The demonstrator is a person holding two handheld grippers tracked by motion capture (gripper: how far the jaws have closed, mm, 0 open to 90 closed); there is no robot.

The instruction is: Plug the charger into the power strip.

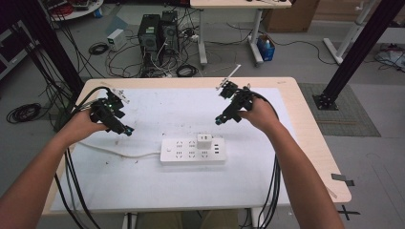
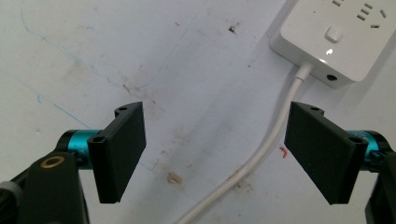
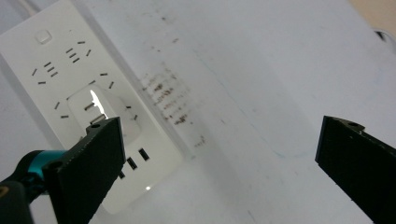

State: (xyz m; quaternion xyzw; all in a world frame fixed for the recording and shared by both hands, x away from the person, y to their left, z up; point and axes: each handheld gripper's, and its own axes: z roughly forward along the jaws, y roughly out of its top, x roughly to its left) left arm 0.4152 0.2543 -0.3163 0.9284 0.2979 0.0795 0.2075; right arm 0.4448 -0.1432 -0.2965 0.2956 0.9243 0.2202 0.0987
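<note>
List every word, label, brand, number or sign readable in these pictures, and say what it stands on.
No text can be read anywhere.
White rectangular plastic power strip: socket slots and a blank button, no lettering visible.
White cube-shaped plug adapter seated in the strip: no marking visible.
Black computer towers on the floor: a pale patch, too small to read.
Blue container under the far desk: any label too blurred to read.

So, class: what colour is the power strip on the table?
White: the power strip shows best in the high view.
</note>
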